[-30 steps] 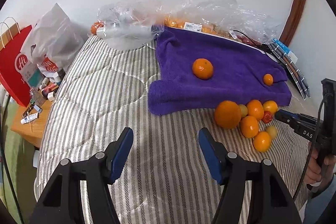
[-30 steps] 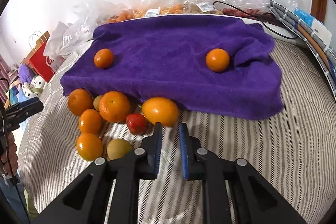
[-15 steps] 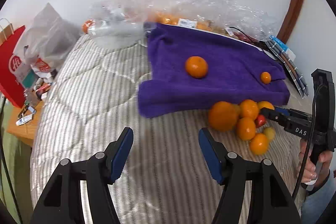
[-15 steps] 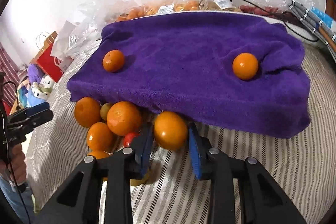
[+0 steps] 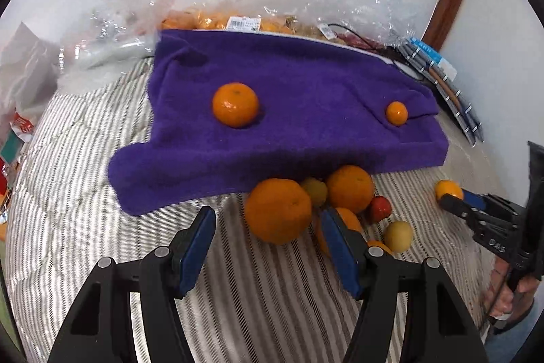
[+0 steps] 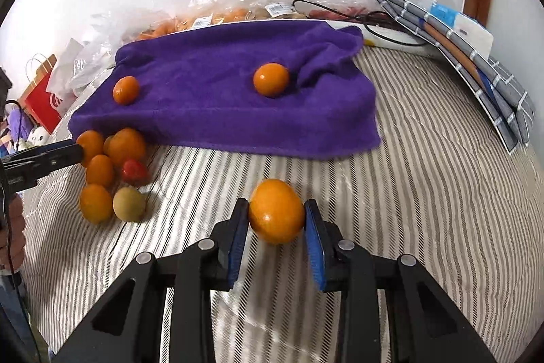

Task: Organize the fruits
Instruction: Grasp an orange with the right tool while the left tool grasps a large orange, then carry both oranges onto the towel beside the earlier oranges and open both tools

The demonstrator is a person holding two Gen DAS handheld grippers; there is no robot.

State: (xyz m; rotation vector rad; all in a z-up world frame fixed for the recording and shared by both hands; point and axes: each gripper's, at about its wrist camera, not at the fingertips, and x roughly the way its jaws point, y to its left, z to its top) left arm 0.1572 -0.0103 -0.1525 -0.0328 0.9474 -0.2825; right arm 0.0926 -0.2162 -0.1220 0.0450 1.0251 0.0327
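While the left gripper (image 5: 267,247) hangs half open and empty near the fruit pile (image 5: 340,203), the right gripper (image 6: 275,223), lately shut on nothing, clamps one orange (image 6: 276,210), now clear of the pile, near the purple towel (image 6: 217,104) on the bed (image 6: 425,193). Placement pending.

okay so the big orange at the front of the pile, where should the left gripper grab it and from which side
Grip the big orange across its widest middle, coming down from above and the near side. It is round, so only the middle seats both pads. Its left side is free; a smaller orange and a yellowish fruit crowd behind. The left gripper is open.
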